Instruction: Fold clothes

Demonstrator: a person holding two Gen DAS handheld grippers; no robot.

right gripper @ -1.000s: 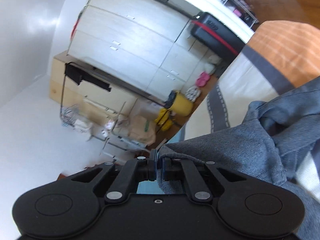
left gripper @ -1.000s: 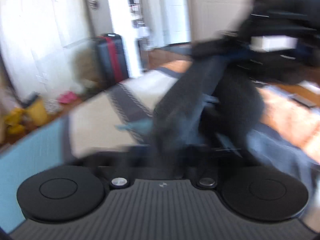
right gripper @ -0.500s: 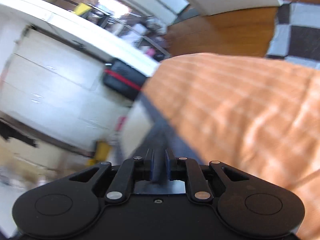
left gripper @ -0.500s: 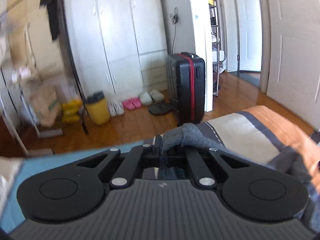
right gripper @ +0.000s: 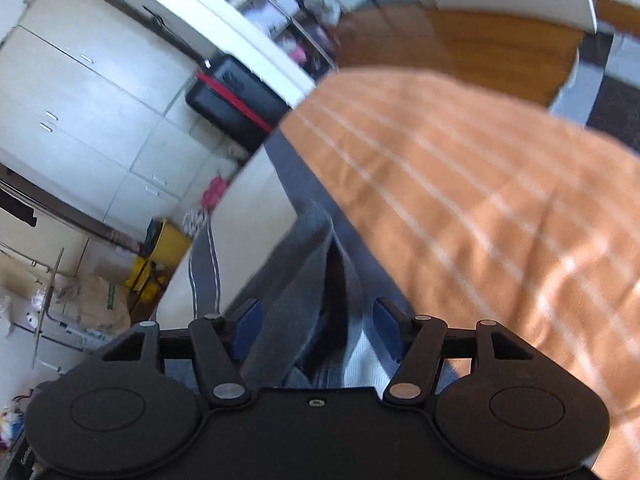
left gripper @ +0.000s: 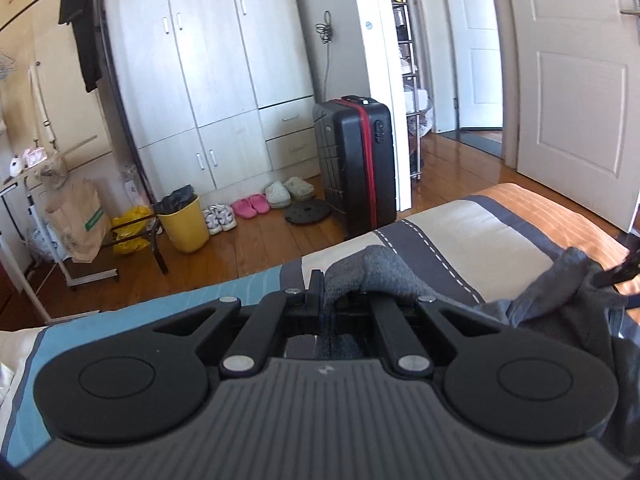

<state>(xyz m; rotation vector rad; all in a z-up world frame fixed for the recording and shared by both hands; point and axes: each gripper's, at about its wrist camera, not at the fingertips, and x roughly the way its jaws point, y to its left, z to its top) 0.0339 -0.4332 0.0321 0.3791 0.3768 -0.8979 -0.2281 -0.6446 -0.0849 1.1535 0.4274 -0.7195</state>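
Observation:
A grey knit garment [left gripper: 384, 272] lies over a striped bedspread [left gripper: 472, 236]. My left gripper [left gripper: 330, 300] is shut on a bunched edge of the garment, which humps up over the right finger and trails off to the right. In the right wrist view the same grey garment [right gripper: 296, 280] runs between the blue pads [right gripper: 246, 326] of my right gripper [right gripper: 316, 328]. That gripper is open, its fingers standing wide on either side of the cloth. The other gripper's tip [left gripper: 616, 272] shows at the right edge of the left wrist view.
The bedspread has blue, grey, cream and orange bands [right gripper: 460, 184]. Past the bed's edge stand a black suitcase [left gripper: 354, 168], a yellow bin [left gripper: 186, 224], several shoes [left gripper: 256, 204], a paper bag [left gripper: 80, 220] and white wardrobes [left gripper: 224, 60]. A white door [left gripper: 576, 80] stands at the right.
My right gripper has gone from shut on the grey garment to open. The left gripper swung round quickly and has settled, staying shut on the garment.

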